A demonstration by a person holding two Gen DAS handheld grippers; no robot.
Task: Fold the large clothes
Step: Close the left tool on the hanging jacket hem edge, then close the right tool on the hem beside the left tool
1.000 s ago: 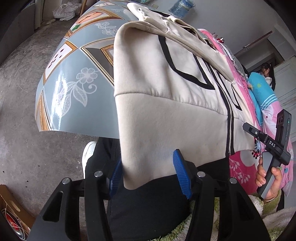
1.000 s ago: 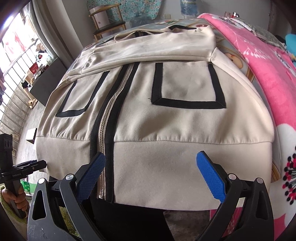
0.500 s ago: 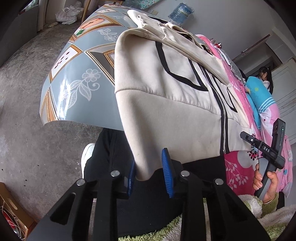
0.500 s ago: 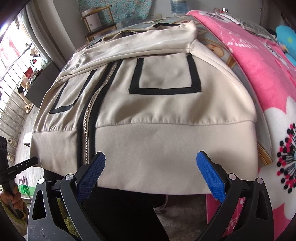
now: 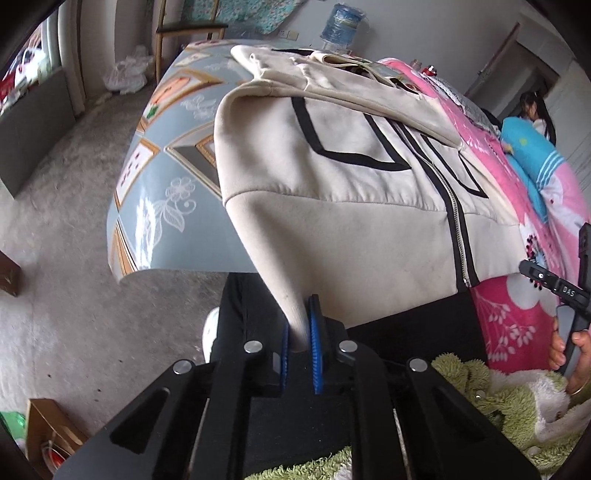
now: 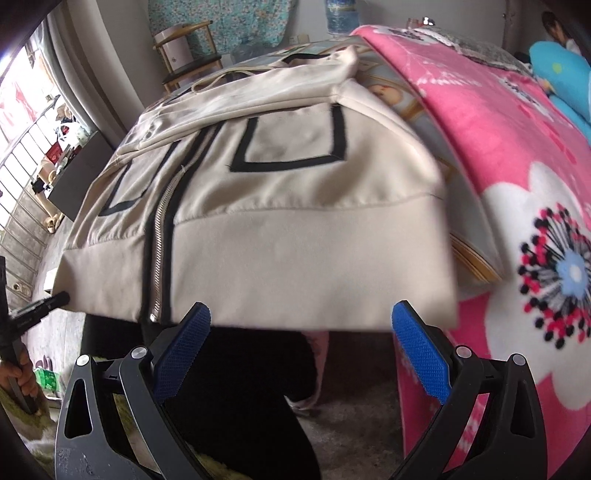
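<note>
A cream zip-up jacket (image 5: 332,229) with black trim lies front up on the table, its hem hanging over the near edge. In the left wrist view my left gripper (image 5: 298,317) has its jaws closing on the hem's left corner, and the blue pads (image 5: 314,354) pinch the fabric. In the right wrist view the jacket (image 6: 280,243) fills the middle. My right gripper (image 6: 300,317) stands open just below the hem's right half, with nothing between its fingers. The zipper (image 6: 160,236) runs down the left part of that view.
The table carries a grey-blue patterned cloth (image 5: 159,199) on the left and a pink floral blanket (image 6: 517,155) on the right. A person's black trousers (image 6: 240,387) stand under the hem. A chair (image 6: 188,55), a water bottle (image 5: 341,22) and another person (image 5: 535,110) are behind.
My left gripper's jaws have come together on the hem's left corner and lifted it slightly. The right gripper has slid right along the hem, still open.
</note>
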